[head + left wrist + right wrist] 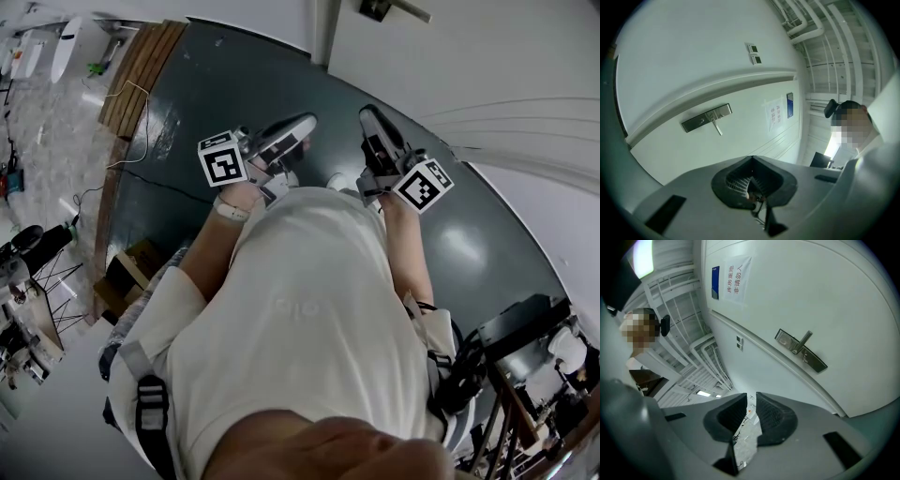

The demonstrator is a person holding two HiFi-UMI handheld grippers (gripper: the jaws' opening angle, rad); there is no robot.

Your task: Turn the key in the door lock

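Right gripper view shows the lock plate (813, 361), a long metal strip set on the white door (834, 296), with its lever handle (805, 340) standing out from the upper half. A small fitting sits on the plate below the lever, but it is too small to tell whether it is a key. Higher on the same door are a paper notice (737, 281) and, just beside it, a blue sign (715, 282).

The right gripper (751, 397) is well apart from the plate. Its jaws stand slightly spread, and only the floor shows through the narrow gap between them.

The left gripper (752, 158) also faces the door from a distance, with the plate and lever above and to the left of its tips in the left gripper view. Its jaws are pressed together at the tips. I cannot make out anything pinched between them.

Seen from the head view, both grippers are held side by side in front of the person's pale shirt (309, 309), over a dark green floor (234, 103). The door handle shows at the top edge, beyond the right gripper.
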